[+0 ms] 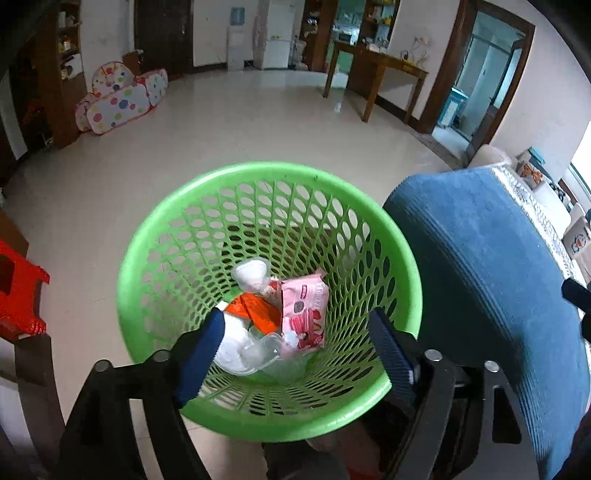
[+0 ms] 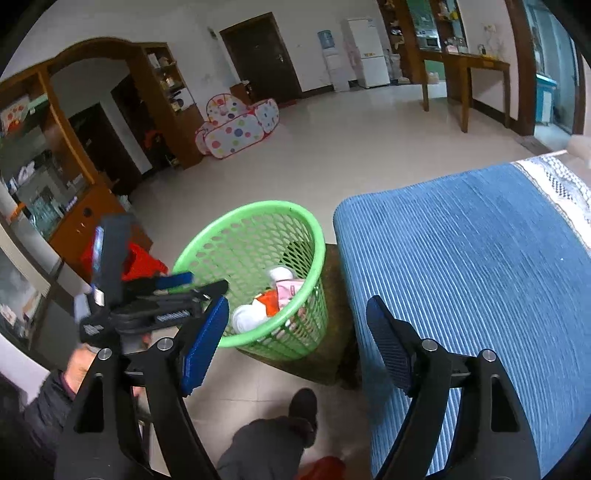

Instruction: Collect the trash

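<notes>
Pale tiled floor (image 1: 229, 122) runs back to a spotted play tent (image 1: 122, 96) and a white fridge (image 1: 277, 33), and at centre stage stands the green basket (image 1: 155, 229), a perforated plastic bin just beside a blue ribbed cushion (image 1: 480, 266). Down inside the basket lies the trash: a pink wipes packet (image 1: 304, 306), an orange wrapper (image 1: 258, 310) touching its left edge, a white cup (image 1: 251, 271) behind both, and a clear plastic tub (image 1: 269, 350) nearest the camera. Over the basket's mouth hangs the left tool (image 1: 295, 328), tilted steeply down, jaws spread wide and nothing between them, released. From the right wrist view, the right tool (image 2: 295, 332) points down between basket and cushion, jaws apart and empty too. To the basket's left, a hand (image 2: 79, 365) in a dark sleeve carries the left tool.
</notes>
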`<state>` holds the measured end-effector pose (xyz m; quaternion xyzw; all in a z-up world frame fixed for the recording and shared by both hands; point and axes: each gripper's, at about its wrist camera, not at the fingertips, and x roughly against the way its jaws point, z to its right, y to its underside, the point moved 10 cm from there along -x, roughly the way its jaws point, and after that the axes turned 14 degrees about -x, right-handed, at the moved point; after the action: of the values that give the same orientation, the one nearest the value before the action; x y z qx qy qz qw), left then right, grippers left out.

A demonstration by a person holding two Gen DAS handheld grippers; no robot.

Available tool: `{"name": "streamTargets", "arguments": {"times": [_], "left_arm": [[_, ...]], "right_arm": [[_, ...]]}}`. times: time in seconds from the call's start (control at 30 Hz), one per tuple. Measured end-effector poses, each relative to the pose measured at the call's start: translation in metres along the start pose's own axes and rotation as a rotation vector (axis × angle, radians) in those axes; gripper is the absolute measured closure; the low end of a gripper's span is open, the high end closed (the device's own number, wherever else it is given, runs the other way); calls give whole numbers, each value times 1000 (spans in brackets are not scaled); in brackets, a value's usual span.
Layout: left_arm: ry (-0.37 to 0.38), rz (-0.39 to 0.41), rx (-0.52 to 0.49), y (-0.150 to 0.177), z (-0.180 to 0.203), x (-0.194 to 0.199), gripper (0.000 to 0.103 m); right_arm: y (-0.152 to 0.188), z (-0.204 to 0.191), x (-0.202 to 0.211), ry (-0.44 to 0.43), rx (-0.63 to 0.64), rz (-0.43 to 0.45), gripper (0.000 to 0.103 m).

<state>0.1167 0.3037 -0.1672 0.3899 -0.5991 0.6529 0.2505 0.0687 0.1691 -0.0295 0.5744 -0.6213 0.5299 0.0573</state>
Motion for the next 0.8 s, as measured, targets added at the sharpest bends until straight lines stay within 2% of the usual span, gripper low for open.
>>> {"name": "streamTargets", "arguments": {"times": [0.23,0.43,0.8], "left_arm": [[-47,49,23,-2,2,34,13],[-84,94,14,-5,12,61,9],[-100,154,-12,-3,43,98,7]], "right_arm": [[11,4,8,75,78,27,20],[18,9,19,153,145,53,15],[32,40,36,223,97,60,10]]}}
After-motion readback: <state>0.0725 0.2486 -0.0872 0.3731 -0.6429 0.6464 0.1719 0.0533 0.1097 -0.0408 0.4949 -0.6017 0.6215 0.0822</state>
